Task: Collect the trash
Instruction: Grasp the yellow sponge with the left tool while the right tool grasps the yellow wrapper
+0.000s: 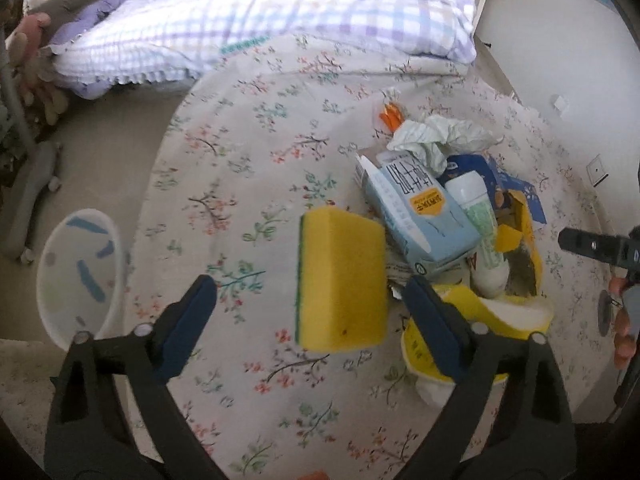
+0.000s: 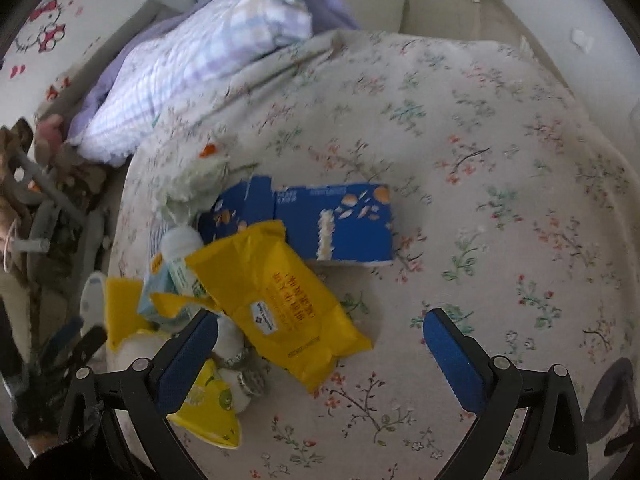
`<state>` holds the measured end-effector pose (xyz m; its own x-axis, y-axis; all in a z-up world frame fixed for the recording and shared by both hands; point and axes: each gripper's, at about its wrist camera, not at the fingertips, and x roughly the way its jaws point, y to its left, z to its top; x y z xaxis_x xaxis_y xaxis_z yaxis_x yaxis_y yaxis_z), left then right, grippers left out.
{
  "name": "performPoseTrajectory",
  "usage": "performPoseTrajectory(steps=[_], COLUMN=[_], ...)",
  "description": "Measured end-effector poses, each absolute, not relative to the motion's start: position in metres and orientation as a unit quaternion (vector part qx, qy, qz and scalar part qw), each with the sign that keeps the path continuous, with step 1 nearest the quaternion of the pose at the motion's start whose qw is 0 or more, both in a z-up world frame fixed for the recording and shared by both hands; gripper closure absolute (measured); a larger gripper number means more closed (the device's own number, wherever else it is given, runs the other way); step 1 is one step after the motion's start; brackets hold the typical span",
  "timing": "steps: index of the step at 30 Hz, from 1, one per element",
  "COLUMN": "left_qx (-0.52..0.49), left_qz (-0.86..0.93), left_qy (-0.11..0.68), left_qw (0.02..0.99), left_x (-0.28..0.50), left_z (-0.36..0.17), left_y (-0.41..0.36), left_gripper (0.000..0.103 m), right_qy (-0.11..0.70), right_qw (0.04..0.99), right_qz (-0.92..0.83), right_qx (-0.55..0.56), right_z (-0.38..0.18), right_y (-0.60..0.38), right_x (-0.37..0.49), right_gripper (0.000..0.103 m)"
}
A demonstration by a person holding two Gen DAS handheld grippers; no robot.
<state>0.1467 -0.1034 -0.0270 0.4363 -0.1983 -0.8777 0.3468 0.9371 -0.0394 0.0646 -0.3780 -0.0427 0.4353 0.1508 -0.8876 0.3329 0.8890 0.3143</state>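
A pile of trash lies on the flowered bedspread (image 1: 248, 168). In the left wrist view a yellow sponge (image 1: 344, 280) with a green edge lies between the fingers of my left gripper (image 1: 314, 312), which is open; neither pad touches it. Behind the sponge are a light blue carton (image 1: 420, 208), a crumpled tissue (image 1: 440, 136) and a white bottle (image 1: 476, 204). My right gripper (image 2: 320, 356) is open above a yellow wipes packet (image 2: 280, 300), with a blue box (image 2: 336, 224) beyond it. A yellow paper bowl (image 2: 208, 408) sits under its left finger.
A white tub (image 1: 76, 272) stands on the floor left of the bed. A checked purple pillow (image 1: 260, 20) lies at the far end. Soft toys (image 1: 28, 52) crowd the far left. The bedspread right of the pile (image 2: 520, 220) is bare.
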Motion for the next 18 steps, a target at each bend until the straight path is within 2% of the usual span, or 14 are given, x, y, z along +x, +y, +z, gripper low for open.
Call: performPoseTrajectory(steps=[4, 6, 8, 12, 14, 18], left_qx=[0.07, 0.072, 0.076, 0.077, 0.07, 0.058], left_qz=[-0.165, -0.166, -0.164, -0.163, -0.164, -0.168], left_qy=[0.515, 0.516, 0.518, 0.529, 0.532, 0.53], left_qw=[0.838, 0.837, 0.836, 0.829, 0.828, 0.829], left_x=[0.151, 0.152, 0.153, 0.154, 0.154, 0.152], left_z=[-0.035, -0.037, -0.04, -0.048, -0.05, -0.046], left_y=[-0.108, -0.109, -0.11, -0.108, -0.105, -0.102], left_gripper=[0.021, 0.023, 0.027, 0.041, 0.044, 0.06], right_qy=[0.542, 0.549, 0.554, 0.562, 0.565, 0.572], right_qw=[0.81, 0.808, 0.805, 0.799, 0.796, 0.79], right_qz=[-0.041, -0.037, -0.037, -0.04, -0.039, -0.04], right_qx=[0.22, 0.213, 0.209, 0.21, 0.212, 0.216], right_z=[-0.051, -0.055, -0.061, -0.067, -0.071, -0.076], right_y=[-0.369, -0.365, -0.364, -0.362, -0.362, -0.363], right_x=[0.071, 0.074, 0.077, 0.08, 0.08, 0.08], right_gripper=[0.002, 0.008, 0.008, 0.015, 0.016, 0.029])
